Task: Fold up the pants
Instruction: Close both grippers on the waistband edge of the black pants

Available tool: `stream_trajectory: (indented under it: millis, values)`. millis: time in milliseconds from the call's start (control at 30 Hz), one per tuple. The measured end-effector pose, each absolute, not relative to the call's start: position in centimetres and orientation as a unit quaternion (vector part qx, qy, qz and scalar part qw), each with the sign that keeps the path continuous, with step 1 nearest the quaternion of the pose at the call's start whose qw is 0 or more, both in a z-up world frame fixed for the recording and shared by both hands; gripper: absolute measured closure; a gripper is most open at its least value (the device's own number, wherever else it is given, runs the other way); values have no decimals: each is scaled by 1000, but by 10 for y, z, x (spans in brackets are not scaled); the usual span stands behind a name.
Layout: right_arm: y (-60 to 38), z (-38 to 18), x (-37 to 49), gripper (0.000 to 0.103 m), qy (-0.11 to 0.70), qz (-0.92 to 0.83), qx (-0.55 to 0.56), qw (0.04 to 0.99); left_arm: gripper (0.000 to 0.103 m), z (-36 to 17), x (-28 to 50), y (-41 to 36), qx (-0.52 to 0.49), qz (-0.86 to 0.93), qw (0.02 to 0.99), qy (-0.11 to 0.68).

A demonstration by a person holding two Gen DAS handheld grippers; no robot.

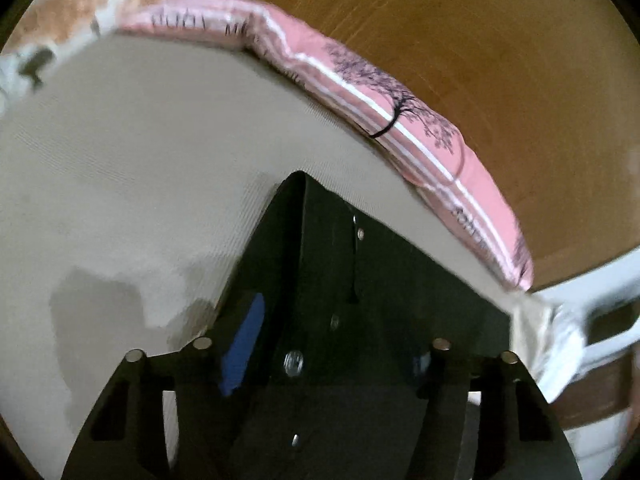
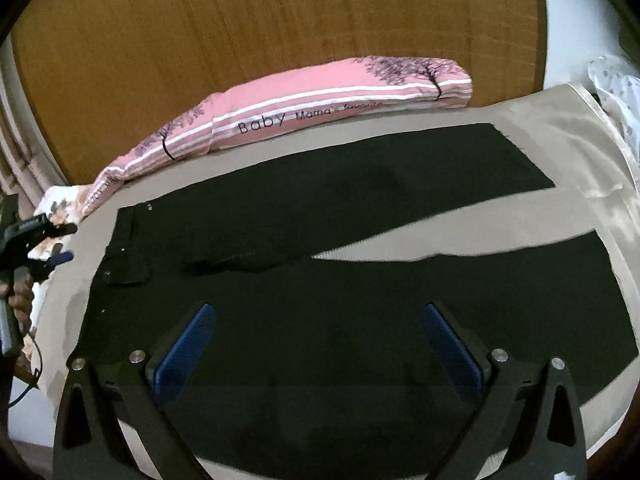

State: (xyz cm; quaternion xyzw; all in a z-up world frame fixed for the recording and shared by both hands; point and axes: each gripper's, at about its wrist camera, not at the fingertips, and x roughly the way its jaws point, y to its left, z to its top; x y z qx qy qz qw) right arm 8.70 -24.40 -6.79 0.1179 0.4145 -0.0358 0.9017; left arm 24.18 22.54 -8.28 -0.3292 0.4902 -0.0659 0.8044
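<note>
At the far left of the right wrist view, a hand (image 2: 19,294) holds the left gripper (image 2: 60,242) just off the waist end of the pants (image 2: 320,220). Its jaws stand partly apart, with no cloth seen between them there. In its own blurred view the waist fills the space between the fingers, so I cannot tell whether the pads touch cloth.

The pants lie flat on a tan sheet (image 2: 560,120). Their long axis runs left to right: the waist points left and the legs point right. The cloth is black, matte and smooth. At the waist a fly flap and a few small pale studs show. The legs split into a narrow V with the sheet showing between them. The far leg ends in a straight hem, while the near leg runs out of sight at the right rim.

Behind them, parallel to the pants, lies a long pink pillow (image 2: 300,108) with white stripes, tree prints and lettering. It rests against a wooden headboard (image 2: 280,20). A floral cloth (image 2: 56,208) peeks out at the pillow's left end.

The right gripper (image 2: 316,312) hovers over the near hip, its jaws released and spread wide. Its blue ribbed pads (image 2: 188,344) are clear of the cloth, and its frame hides the near edge of the pants.
</note>
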Motion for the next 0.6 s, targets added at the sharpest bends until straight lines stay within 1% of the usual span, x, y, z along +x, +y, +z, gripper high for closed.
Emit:
stream_trajectory:
  millis: [133, 267, 333, 400, 467, 600]
  values:
    - [-232, -77, 110, 0, 434, -31, 97, 895, 49, -111, 276, 235, -359, -79, 783, 501]
    - [-223, -88, 134, 0, 453, -24, 83, 887, 49, -131, 299, 238, -363, -88, 774, 512]
    - [-220, -93, 147, 0, 458, -23, 80, 885, 53, -138, 309, 239, -368, -99, 769, 514]
    - [-217, -98, 163, 0, 463, -17, 78, 883, 63, -140, 319, 238, -377, -118, 764, 510]
    - [-215, -100, 178, 0, 465, -11, 79, 882, 68, -140, 329, 233, -374, -132, 763, 510]
    - [-213, -102, 209, 0, 464, 5, 74, 883, 72, -142, 352, 225, -362, -141, 765, 514]
